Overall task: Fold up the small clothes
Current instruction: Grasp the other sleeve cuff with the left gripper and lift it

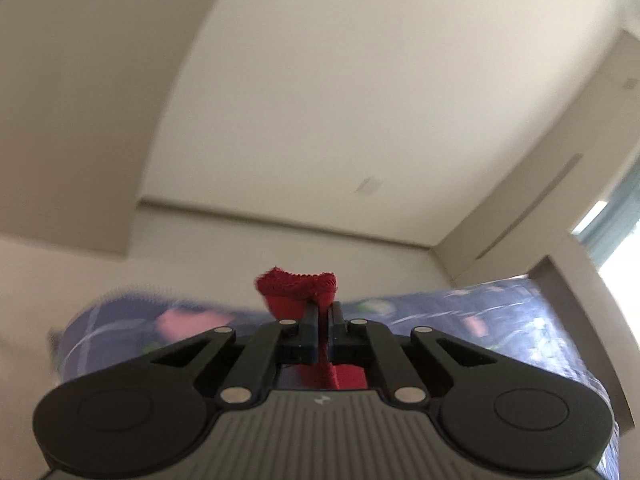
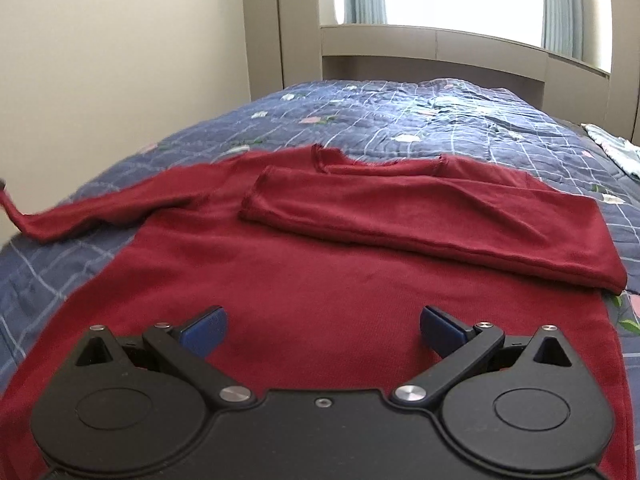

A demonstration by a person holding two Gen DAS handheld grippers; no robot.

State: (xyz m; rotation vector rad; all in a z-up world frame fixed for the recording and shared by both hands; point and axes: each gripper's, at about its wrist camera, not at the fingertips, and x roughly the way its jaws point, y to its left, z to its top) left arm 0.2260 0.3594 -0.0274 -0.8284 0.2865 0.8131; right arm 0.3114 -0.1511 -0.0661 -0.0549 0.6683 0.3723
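**Left sleeve cuff pinched, right claw waiting**

I have the dark red long-sleeved knit top (image 2: 304, 264) lying flat on the blue quilted bedspread (image 2: 400, 120), one sleeve already folded across its chest. The fabric looks light, soft and limp, so I judge it will sag and drag; hems and cuffs are the places to hold. My left gripper (image 1: 324, 312) is clamped tight on the cuff of the other sleeve (image 1: 296, 284), lifted off the bed, with its camera seeing mostly wall and ceiling. My right gripper (image 2: 322, 326) hangs low over the top's body near the hem, tilted downward, jaws spread wide and empty.
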